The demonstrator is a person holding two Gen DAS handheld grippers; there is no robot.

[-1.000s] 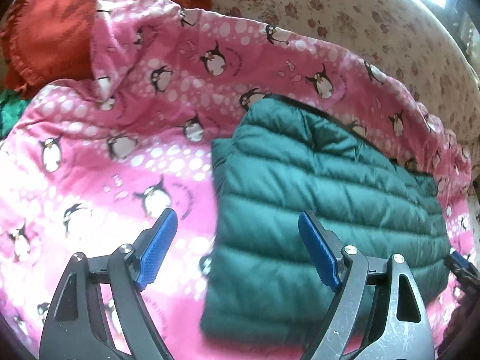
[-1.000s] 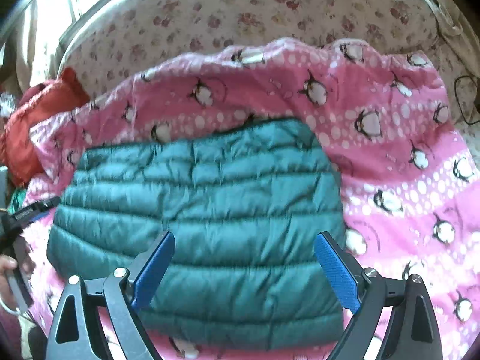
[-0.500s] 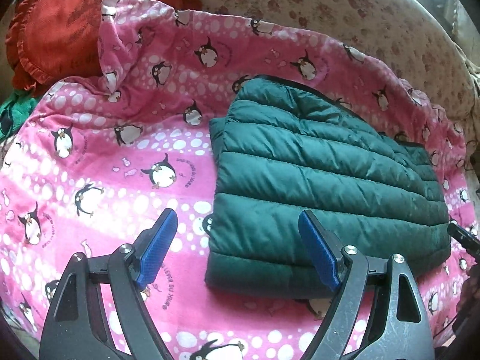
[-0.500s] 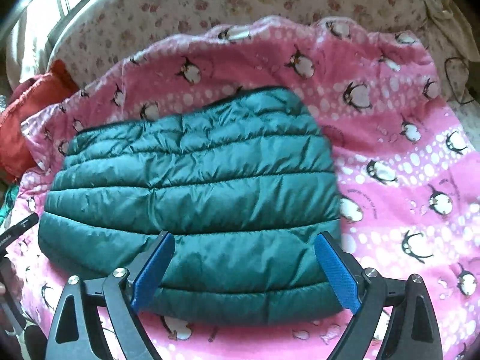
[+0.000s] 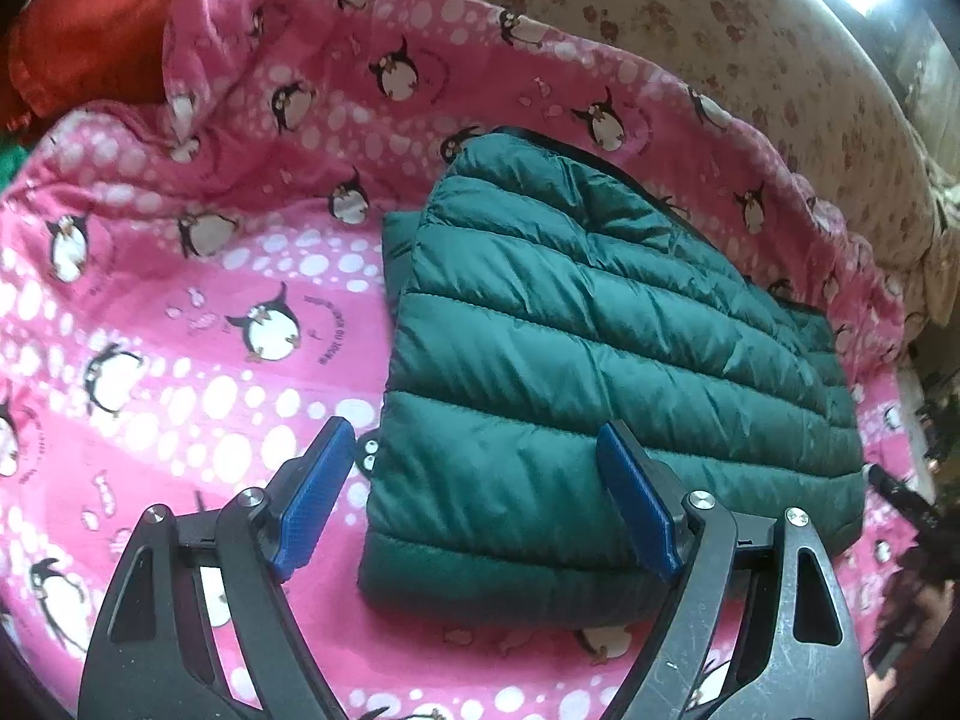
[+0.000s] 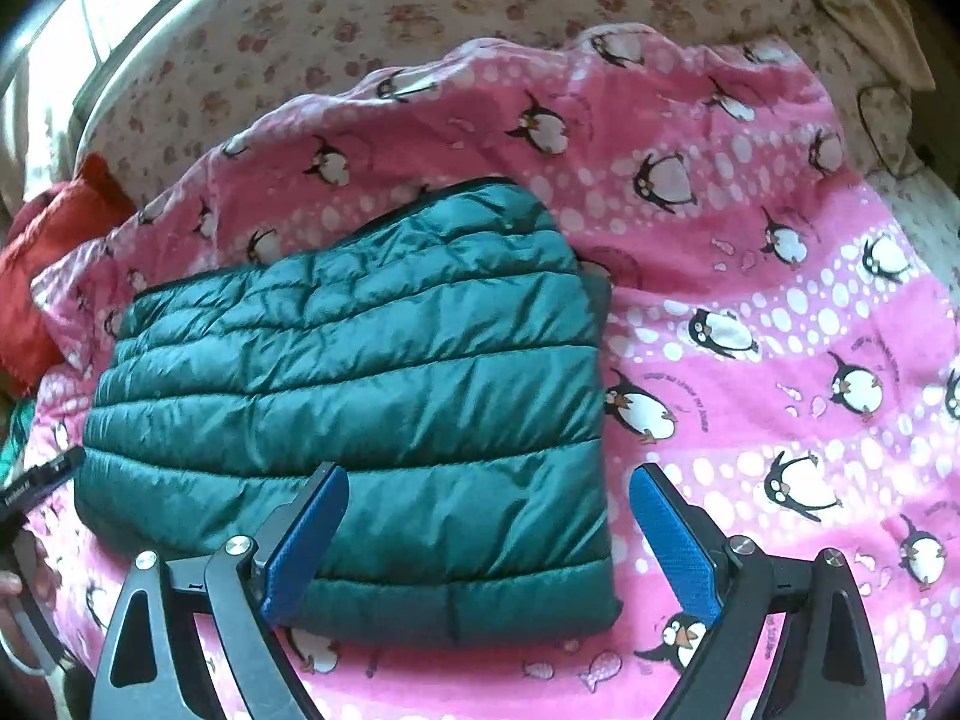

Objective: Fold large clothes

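Note:
A dark green quilted puffer jacket (image 5: 588,372) lies folded into a flat rectangle on a pink penguin-print blanket (image 5: 198,360). It also shows in the right wrist view (image 6: 360,396). My left gripper (image 5: 480,498) is open and empty, hovering over the jacket's near left corner. My right gripper (image 6: 486,534) is open and empty, hovering over the jacket's near right corner. Neither gripper touches the jacket.
The pink blanket (image 6: 780,312) covers a bed with a floral sheet (image 6: 420,6) behind it. A red cushion (image 5: 78,42) lies at the far left, also seen in the right wrist view (image 6: 42,264). The other gripper's tip (image 6: 36,480) shows at the left edge.
Both grippers stayed open and empty. Both views first drew back from the jacket, then closed in a little toward its near corners. The folded jacket has not moved.

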